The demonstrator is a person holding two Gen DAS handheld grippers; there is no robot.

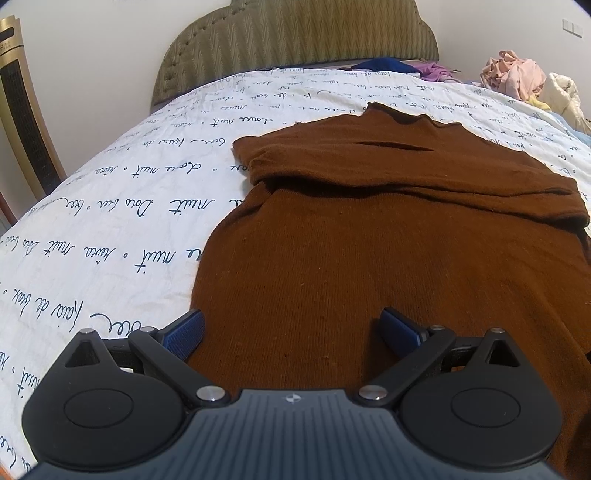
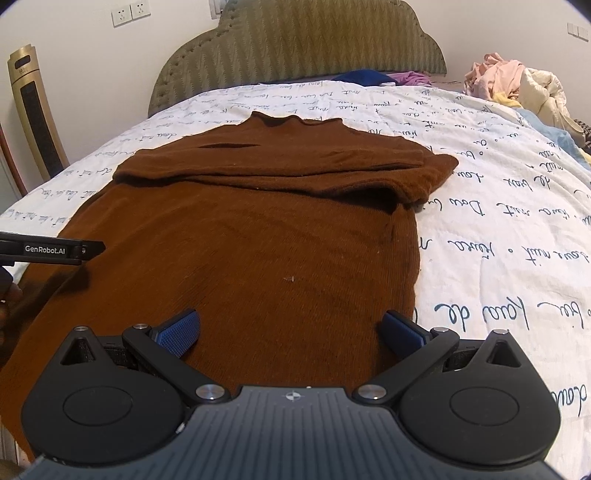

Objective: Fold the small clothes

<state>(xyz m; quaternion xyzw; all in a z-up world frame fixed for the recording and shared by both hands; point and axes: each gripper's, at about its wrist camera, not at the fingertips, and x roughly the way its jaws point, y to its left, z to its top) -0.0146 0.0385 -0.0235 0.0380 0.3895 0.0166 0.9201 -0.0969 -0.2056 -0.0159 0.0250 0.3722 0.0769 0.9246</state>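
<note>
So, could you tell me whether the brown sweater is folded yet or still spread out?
Partly folded. The sweater lies flat on the bed, body spread, with both sleeves folded across the chest below the collar. Both grippers are open above its hem.

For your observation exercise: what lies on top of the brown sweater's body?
Its sleeves lie folded across the brown sweater; the bedspread underneath is covered.

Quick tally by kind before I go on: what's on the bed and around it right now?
Brown sweater, spread flat with sleeves folded across: 1
Heap of unfolded clothes at the far corner: 1
Blue and purple clothes by the headboard: 1 cluster
Open grippers: 2, left gripper and right gripper
Wall sockets: 2
Total: 7
</note>
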